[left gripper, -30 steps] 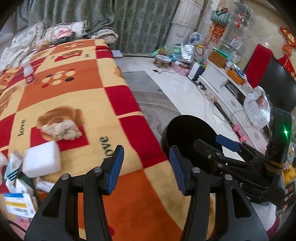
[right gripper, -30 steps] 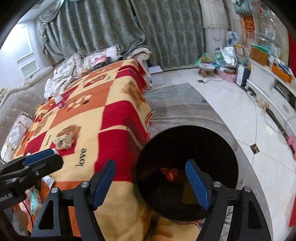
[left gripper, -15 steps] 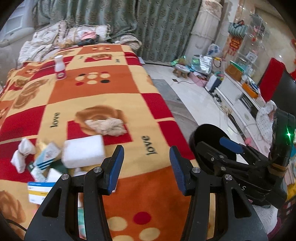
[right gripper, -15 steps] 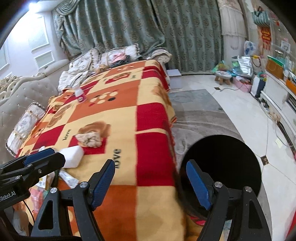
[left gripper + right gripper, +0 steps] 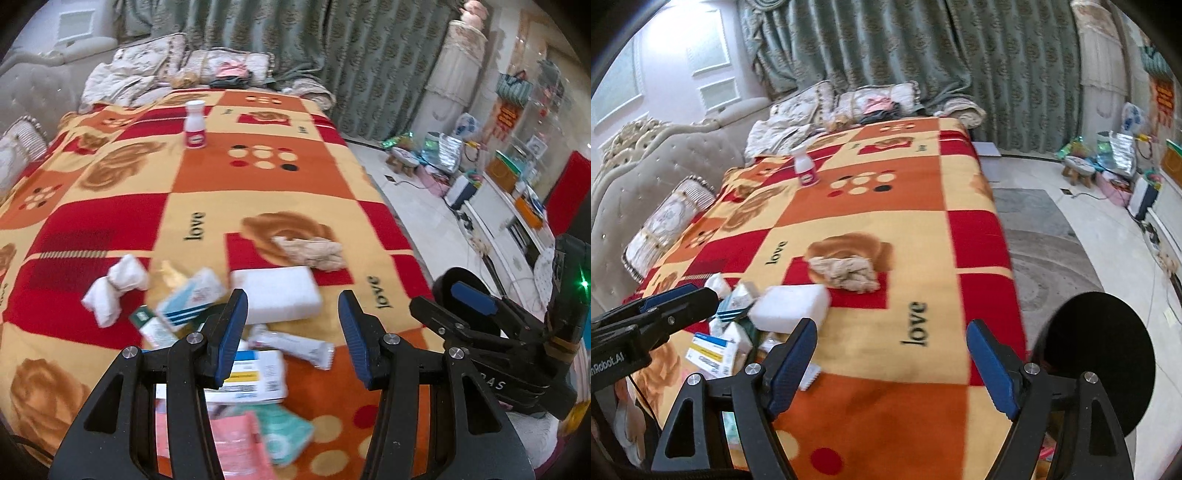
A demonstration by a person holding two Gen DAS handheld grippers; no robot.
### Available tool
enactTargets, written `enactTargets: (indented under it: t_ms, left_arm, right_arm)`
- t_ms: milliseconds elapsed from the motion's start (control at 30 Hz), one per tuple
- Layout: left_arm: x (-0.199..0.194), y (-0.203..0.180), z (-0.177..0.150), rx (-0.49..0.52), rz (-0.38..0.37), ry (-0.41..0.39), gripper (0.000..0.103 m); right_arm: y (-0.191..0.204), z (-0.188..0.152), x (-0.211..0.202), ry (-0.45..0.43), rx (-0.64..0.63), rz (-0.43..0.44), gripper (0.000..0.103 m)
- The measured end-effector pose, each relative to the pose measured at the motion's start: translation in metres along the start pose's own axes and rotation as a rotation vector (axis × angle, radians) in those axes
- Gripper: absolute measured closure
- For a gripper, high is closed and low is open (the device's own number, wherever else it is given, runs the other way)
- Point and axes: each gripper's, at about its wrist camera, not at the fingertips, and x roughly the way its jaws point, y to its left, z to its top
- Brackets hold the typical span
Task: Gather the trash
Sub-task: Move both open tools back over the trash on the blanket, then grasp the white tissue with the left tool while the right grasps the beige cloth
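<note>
Jaws empty; crumpled beige tissue (image 5: 310, 251), white foam block (image 5: 277, 293).

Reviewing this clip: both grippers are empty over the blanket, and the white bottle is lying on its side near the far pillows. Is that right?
Not quite. The white bottle stands upright on the blanket, as the left wrist view shows. The rest holds: the left gripper and right gripper hold nothing, and the bottle is near the far pillows.

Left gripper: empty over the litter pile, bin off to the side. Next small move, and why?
Probably ease the left gripper down and forward onto the white rectangular foam block. It lies just ahead of the open, empty fingers, on top of the litter on the red and orange checked blanket. The round black bin waits beside the blanket's edge.
</note>
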Motion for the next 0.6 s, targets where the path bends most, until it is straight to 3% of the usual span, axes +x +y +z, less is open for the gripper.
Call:
enactTargets:
  t_ms: [600]
  left_arm:
    - [-0.004,0.092,-0.005,-0.098,0.101,-0.002,0.053]
  right_arm:
    - [0.053,0.010,0.043,0.075,-0.085,0.048,0.022]
